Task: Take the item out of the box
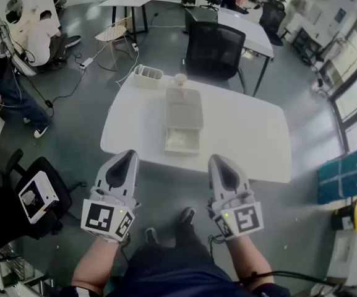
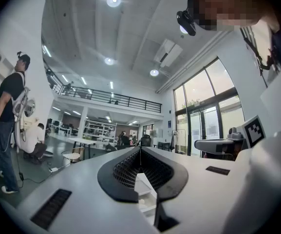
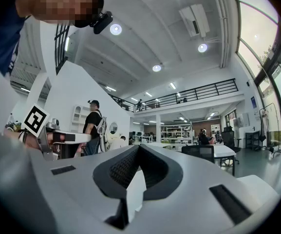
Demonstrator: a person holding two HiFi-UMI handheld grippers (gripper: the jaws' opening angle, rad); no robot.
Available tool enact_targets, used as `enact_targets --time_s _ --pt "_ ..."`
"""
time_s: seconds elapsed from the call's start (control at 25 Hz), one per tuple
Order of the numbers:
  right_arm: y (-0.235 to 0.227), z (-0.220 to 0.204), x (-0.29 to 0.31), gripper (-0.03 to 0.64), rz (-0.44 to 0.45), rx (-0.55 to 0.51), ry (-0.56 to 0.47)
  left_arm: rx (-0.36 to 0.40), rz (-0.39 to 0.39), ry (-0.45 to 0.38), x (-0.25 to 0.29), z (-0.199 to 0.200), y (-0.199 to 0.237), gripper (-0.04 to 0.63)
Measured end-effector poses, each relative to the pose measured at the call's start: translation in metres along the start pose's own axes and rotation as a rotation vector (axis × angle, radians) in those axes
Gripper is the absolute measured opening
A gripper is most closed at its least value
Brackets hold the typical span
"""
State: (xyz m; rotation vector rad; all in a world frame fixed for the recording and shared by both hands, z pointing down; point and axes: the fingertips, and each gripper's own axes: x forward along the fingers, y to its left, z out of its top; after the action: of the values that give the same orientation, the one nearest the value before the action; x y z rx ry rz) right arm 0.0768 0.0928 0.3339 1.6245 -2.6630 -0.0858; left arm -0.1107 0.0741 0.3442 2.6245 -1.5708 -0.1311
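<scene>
A grey box (image 1: 184,108) lies in the middle of the white table (image 1: 246,135). Its tray (image 1: 182,141) is slid out toward me, with something white inside. In the head view both grippers hang in front of my body, short of the table's near edge and apart from the box. The left gripper (image 1: 129,154) is shut and empty, and so is the right gripper (image 1: 218,159). In the left gripper view the jaws (image 2: 140,148) meet at their tips, and the white tray (image 2: 145,188) shows below them. In the right gripper view the closed jaws (image 3: 139,146) point across the room.
At the table's far edge stand a white basket (image 1: 148,76) and a small white cup (image 1: 180,78). A black chair (image 1: 214,49) stands behind the table. Two people (image 1: 5,85) are at the left. A chair holding a device (image 1: 37,197) is near my left, and blue boxes (image 1: 345,175) lie right.
</scene>
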Motion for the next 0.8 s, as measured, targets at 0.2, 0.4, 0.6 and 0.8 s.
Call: enact_targets --time_s 0.2,0.4,0.6,0.8 --pt "0.028 0.003 -0.015 0.017 0.016 -0.023 0.011 0.016 0.02 0.0 -0.028 0.007 0.001 0.031" --pt "0.026 0.014 -0.025 0.016 0.032 -0.026 -0.004 0.043 0.013 -0.007 -0.034 0.016 -0.02 0.031" --pt "0.011 0.018 -0.028 0.017 0.033 0.008 -0.05 0.066 0.007 -0.007 -0.024 0.019 -0.035 0.031" --pt "-0.015 0.018 -0.03 0.017 0.036 0.027 -0.079 0.093 0.036 0.011 -0.009 0.018 -0.047 0.031"
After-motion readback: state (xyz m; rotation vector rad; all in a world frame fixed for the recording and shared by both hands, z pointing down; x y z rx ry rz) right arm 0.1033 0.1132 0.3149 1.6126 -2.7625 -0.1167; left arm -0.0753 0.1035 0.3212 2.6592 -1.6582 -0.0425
